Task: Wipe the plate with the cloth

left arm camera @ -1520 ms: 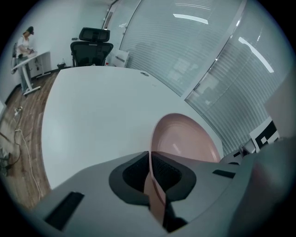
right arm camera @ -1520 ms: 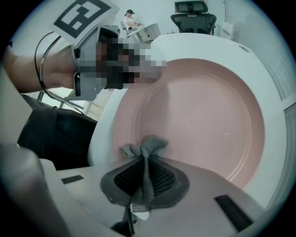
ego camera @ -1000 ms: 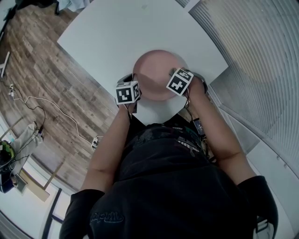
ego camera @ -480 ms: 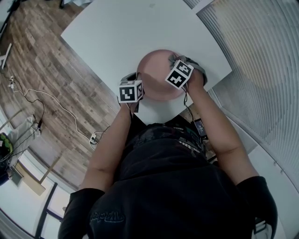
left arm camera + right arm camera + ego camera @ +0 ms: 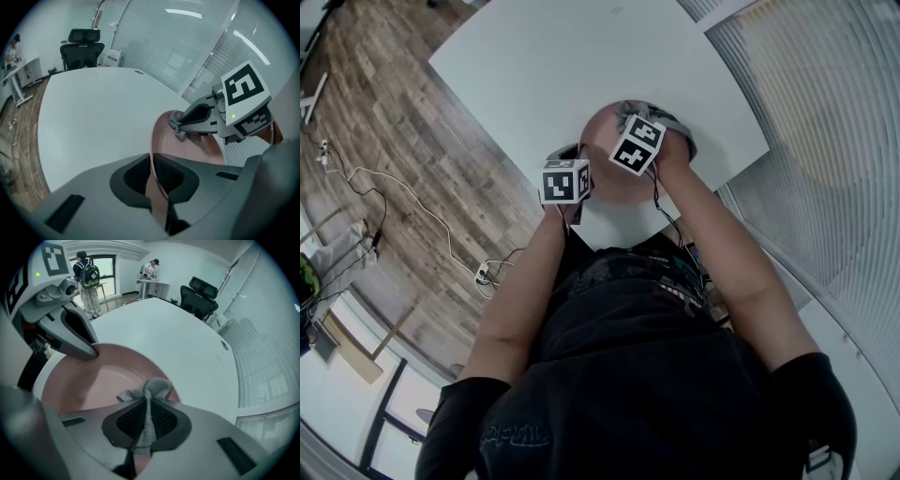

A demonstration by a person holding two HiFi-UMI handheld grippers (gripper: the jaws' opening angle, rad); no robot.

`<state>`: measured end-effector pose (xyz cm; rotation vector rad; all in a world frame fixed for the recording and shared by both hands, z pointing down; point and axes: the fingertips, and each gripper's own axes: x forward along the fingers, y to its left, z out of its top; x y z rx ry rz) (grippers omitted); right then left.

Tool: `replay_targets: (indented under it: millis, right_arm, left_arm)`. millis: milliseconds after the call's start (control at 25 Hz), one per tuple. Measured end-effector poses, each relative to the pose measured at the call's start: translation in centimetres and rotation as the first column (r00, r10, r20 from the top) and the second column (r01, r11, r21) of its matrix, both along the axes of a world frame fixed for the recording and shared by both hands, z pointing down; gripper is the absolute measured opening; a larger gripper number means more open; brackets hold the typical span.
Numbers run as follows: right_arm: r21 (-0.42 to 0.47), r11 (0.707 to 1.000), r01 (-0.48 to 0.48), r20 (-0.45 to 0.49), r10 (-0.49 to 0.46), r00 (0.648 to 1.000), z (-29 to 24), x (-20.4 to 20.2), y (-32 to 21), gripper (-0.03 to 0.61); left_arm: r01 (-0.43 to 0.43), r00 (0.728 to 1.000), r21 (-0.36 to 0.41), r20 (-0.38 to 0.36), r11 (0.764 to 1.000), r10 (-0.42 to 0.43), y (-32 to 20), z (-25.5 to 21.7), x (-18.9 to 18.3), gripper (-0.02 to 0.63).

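Note:
A pink plate (image 5: 614, 178) lies near the front edge of the white table (image 5: 534, 66). My left gripper (image 5: 151, 161) is shut on the plate's near left rim (image 5: 152, 154) and holds it steady; in the head view the left gripper (image 5: 579, 161) sits at the plate's left side. My right gripper (image 5: 146, 413) is shut on a crumpled grey cloth (image 5: 149, 390), pointing steeply down over the plate (image 5: 89, 380). The cloth (image 5: 177, 127) touches the plate's far inner side. In the head view the right gripper (image 5: 630, 127) hides much of the plate.
Beyond the table stands a black office chair (image 5: 83, 43). Wooden floor with cables (image 5: 403, 202) lies to the left, a ribbed wall (image 5: 825, 103) to the right. People stand at desks far back (image 5: 88, 273).
My right gripper has carried the cloth across the plate, from its right rim toward the far middle. The left gripper has kept its hold on the rim in place.

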<state>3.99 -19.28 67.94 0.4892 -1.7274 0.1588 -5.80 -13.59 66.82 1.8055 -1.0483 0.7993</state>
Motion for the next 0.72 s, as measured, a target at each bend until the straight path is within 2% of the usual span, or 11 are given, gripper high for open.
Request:
replay_targets:
  millis: [240, 360, 520, 720]
  right_arm:
    - [0.008, 0.998, 0.056, 0.078, -0.056, 0.995, -0.2, -4.3, 1.7, 0.041]
    - [-0.017, 0.997, 0.073, 0.122, -0.071, 0.990, -0.3, -6.1, 3.0, 0.041]
    - [-0.078, 0.996, 0.031, 0.196, -0.016, 0.981, -0.3, -6.8, 4.2, 0.041]
    - [-0.118, 0.990, 0.076, 0.239, -0.046, 0.970, -0.4, -7.4, 6.4, 0.041]
  left_arm:
    - [0.013, 1.000, -0.001, -0.006, 1.000, -0.013, 0.0, 0.0, -0.1, 0.032]
    - [0.020, 1.000, 0.009, -0.012, 1.000, -0.019, 0.0, -0.1, -0.1, 0.032]
    - [0.032, 0.999, 0.025, -0.012, 0.999, -0.032, 0.0, -0.1, -0.2, 0.032]
    - [0.031, 0.999, 0.013, -0.023, 0.999, -0.031, -0.1, 0.0, -0.2, 0.032]
